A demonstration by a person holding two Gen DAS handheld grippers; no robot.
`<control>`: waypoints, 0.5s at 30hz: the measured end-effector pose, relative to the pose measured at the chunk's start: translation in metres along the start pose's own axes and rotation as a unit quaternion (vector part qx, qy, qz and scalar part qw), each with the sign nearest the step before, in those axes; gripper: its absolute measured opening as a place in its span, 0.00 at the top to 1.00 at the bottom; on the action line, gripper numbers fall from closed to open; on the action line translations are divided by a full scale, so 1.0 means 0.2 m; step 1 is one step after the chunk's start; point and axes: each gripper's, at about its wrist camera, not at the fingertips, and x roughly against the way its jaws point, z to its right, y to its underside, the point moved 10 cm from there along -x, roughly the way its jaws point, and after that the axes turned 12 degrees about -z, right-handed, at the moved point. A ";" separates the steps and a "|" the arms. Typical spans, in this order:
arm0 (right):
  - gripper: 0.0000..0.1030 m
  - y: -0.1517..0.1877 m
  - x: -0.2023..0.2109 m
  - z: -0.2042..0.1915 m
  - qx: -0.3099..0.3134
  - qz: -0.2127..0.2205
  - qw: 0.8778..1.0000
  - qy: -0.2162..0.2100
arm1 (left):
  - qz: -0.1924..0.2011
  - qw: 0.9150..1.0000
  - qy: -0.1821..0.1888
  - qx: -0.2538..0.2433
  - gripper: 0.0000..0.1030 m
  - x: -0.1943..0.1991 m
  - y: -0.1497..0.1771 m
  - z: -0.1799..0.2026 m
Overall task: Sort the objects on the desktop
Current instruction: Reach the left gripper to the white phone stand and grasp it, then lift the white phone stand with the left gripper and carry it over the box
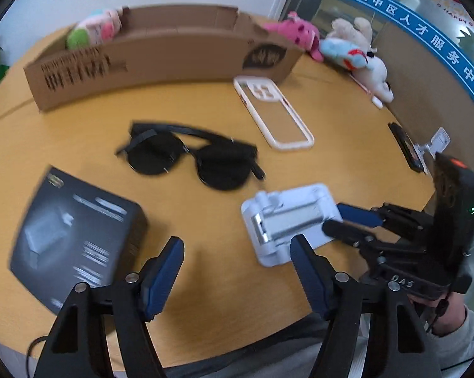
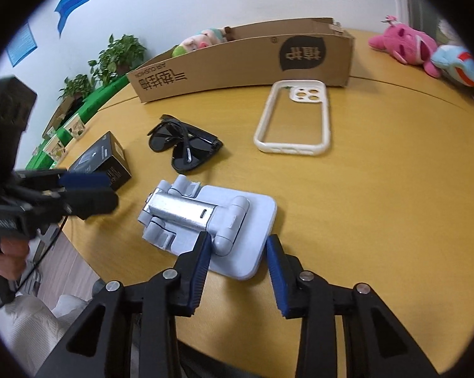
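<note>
A white folded phone stand (image 2: 237, 217) lies flat near the table's front edge. My right gripper (image 2: 238, 242) straddles its near end; the left pad rests against the stand and a thin gap shows at the right pad. In the left wrist view the right gripper (image 1: 331, 217) reaches over the phone stand (image 1: 284, 223) from the right. My left gripper (image 1: 235, 245) is open over bare table, between the stand and a black box (image 1: 76, 239). Black sunglasses (image 1: 192, 160) and a white phone case (image 1: 271, 113) lie farther back.
A long cardboard box (image 2: 243, 60) with a plush toy (image 2: 199, 42) inside stands at the back. More plush toys (image 2: 410, 44) lie at the back right. A dark phone (image 1: 407, 148) sits at the table's right rim. The wooden table (image 2: 378, 204) curves round in front.
</note>
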 end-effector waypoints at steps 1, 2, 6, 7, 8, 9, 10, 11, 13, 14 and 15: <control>0.67 0.01 0.01 0.01 -0.005 0.000 1.000 0.001 | -0.006 1.000 0.007 0.000 0.34 -0.03 0.01 0.02; 0.67 0.01 0.01 0.02 -0.008 -0.001 1.000 0.003 | -0.009 1.000 0.015 0.002 0.34 -0.06 0.01 0.03; 0.66 0.02 0.01 0.02 -0.016 -0.003 1.000 0.008 | -0.019 0.999 0.045 0.004 0.32 -0.12 0.00 0.09; 0.66 0.01 0.01 0.02 -0.017 -0.002 1.000 0.007 | -0.022 0.998 0.052 0.005 0.32 -0.13 0.00 0.10; 0.66 0.01 0.01 0.02 -0.019 -0.002 1.000 0.005 | -0.027 0.998 0.059 0.004 0.32 -0.15 0.00 0.11; 0.66 0.01 0.01 0.02 -0.021 -0.002 1.000 0.004 | -0.028 0.998 0.061 0.009 0.34 -0.17 0.00 0.11; 0.66 0.01 0.01 0.02 -0.022 -0.002 1.000 0.004 | -0.021 0.999 0.050 -0.002 0.35 -0.16 -0.01 0.12; 0.66 0.02 0.01 0.02 -0.023 -0.002 1.000 0.004 | -0.024 0.999 0.040 -0.013 0.44 -0.17 0.00 0.13; 0.67 0.03 0.01 0.00 -0.025 -0.002 1.000 0.000 | -0.032 0.998 0.028 -0.037 0.70 -0.19 0.00 0.17; 0.67 0.03 0.01 0.00 -0.025 -0.002 1.000 0.002 | -0.029 0.999 0.025 -0.037 0.70 -0.20 0.00 0.18; 0.67 0.03 0.01 -0.01 -0.022 -0.002 1.000 0.007 | -0.028 0.999 0.023 -0.040 0.71 -0.19 0.00 0.18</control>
